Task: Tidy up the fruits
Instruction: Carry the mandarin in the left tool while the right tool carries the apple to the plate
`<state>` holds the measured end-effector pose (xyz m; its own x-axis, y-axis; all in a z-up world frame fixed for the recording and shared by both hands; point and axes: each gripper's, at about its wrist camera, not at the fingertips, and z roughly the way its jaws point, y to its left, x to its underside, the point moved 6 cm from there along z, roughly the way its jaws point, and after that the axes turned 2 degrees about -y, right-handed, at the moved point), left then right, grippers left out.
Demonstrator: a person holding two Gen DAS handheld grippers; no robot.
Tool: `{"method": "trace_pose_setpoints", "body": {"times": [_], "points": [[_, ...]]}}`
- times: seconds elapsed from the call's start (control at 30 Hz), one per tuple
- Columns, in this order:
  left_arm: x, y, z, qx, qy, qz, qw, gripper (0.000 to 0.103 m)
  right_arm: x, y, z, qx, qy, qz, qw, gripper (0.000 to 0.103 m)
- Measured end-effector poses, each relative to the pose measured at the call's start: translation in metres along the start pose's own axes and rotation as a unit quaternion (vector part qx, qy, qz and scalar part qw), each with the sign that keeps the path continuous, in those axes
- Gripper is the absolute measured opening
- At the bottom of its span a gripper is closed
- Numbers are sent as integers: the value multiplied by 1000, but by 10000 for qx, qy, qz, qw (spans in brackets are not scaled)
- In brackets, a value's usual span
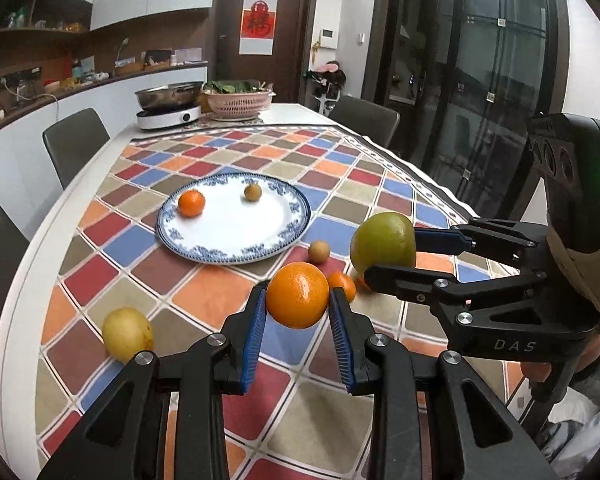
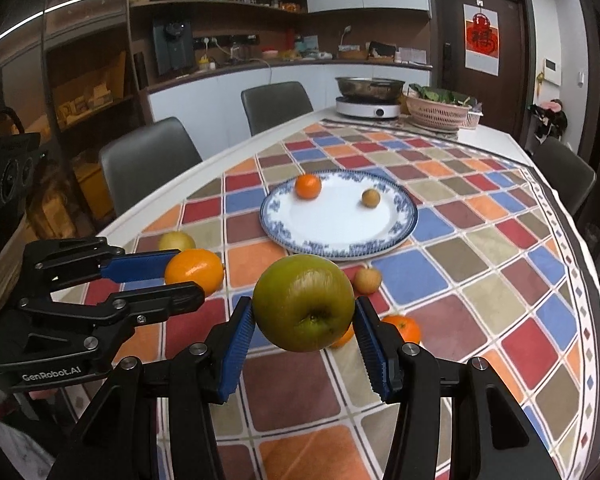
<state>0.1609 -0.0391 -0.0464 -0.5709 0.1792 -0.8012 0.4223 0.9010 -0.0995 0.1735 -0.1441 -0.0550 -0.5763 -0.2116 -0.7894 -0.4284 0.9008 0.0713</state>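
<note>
A large round orange (image 1: 297,294) is pinched between the blue-padded fingers of the left gripper (image 1: 298,300) and held clear of the table's checked, many-coloured cloth (image 1: 220,292). A big green-yellow apple (image 2: 303,303) is clamped in the same way by the right gripper (image 2: 304,320), just beside the left one and likewise off the cloth. A white round plate with a blue patterned rim (image 1: 236,254) is set near the middle of the table, and on it a small mandarin (image 1: 191,203) and a small brown round fruit (image 1: 253,192) are seen apart, towards its far edge. Between the plate and the near edge of the table, a second small brown fruit (image 1: 319,251), a small mandarin (image 1: 343,285) and a yellow pear-like fruit (image 1: 127,334) are left on the cloth. A steel pan on a white hob (image 1: 168,114) and a pink basket of greens (image 1: 240,102) are found at the far end
</note>
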Motion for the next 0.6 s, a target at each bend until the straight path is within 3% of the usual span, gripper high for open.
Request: {"method": "trace_pose_setpoints", "body": {"times": [0.37,0.6], "points": [[-41,14,1,-191,-220,-81,9995,32,-40,-8,-5,51,-300,-19,9995,51],[-66,23,16,-235,-193,-101,9995,32,-63,-22,8,37,-213,1,9998,51]]}}
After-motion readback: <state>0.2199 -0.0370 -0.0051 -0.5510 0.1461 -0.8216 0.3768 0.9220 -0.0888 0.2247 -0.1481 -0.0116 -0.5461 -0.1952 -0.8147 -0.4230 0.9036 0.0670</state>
